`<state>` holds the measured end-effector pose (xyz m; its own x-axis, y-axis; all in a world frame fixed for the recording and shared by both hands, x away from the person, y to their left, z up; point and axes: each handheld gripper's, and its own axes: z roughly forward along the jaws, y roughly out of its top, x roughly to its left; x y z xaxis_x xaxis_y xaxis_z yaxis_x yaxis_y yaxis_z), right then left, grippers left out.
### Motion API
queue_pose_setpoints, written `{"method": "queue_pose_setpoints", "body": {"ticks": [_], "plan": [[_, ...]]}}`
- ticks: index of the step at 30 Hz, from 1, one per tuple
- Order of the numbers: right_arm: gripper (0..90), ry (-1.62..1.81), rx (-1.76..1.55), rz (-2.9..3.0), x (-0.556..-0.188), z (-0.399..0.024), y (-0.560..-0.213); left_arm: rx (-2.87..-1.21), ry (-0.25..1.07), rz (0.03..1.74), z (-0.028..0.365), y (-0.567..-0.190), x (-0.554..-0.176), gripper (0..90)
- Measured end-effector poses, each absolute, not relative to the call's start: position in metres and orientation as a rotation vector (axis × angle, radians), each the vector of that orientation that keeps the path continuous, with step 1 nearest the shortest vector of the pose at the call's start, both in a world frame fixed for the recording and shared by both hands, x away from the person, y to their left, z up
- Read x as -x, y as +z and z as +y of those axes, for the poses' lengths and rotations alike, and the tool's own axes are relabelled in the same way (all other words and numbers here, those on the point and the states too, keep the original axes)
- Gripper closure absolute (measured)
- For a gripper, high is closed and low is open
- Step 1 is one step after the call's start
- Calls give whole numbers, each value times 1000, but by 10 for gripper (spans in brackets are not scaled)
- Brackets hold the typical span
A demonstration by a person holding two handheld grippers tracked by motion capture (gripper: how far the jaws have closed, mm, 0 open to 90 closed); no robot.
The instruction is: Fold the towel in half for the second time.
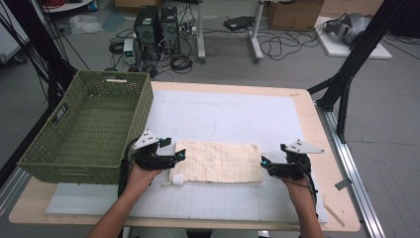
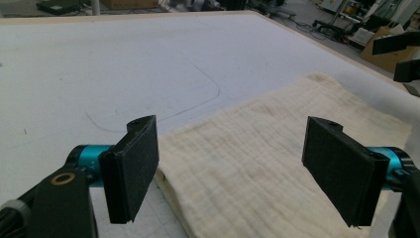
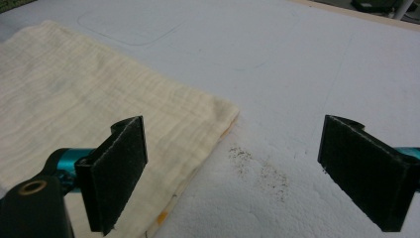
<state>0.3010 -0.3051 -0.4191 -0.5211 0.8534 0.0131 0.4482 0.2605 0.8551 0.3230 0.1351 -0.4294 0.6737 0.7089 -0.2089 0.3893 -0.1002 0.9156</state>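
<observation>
Folded muslin cloth (image 1: pixel 218 161), soft and limp; both tongs, left (image 1: pixel 174 156) and right (image 1: pixel 266 165), gape apart at its end edges, the likely holds.

The cloth (image 1: pixel 218 161) is cream, crinkled woven fabric, matt. The surface (image 1: pixel 233 116) wears white matt sheeting (wood-edged); the basket (image 1: pixel 89 126) is green wicker.

A folded cream cloth (image 1: pixel 218 162) lies between the left gripper (image 1: pixel 179 155) at nine o'clock and right gripper (image 1: pixel 265 162) at three
</observation>
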Motion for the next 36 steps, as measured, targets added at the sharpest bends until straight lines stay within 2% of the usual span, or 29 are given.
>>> {"method": "queue_pose_setpoints", "body": {"ticks": [9, 17, 26, 36], "plan": [[111, 1184, -1160, 2096, -302, -306, -420, -1742, 352, 919, 135, -432, -325, 220], [111, 1176, -1168, 2122, -305, -305, -423, -1738, 400, 954, 136, -433, -328, 251], [111, 1199, -1187, 2117, -307, -306, -424, -1727, 426, 1003, 128, -426, -353, 302], [111, 1198, -1193, 2128, -307, -306, -425, -1891, 417, 1059, 119, -444, -375, 337]]}}
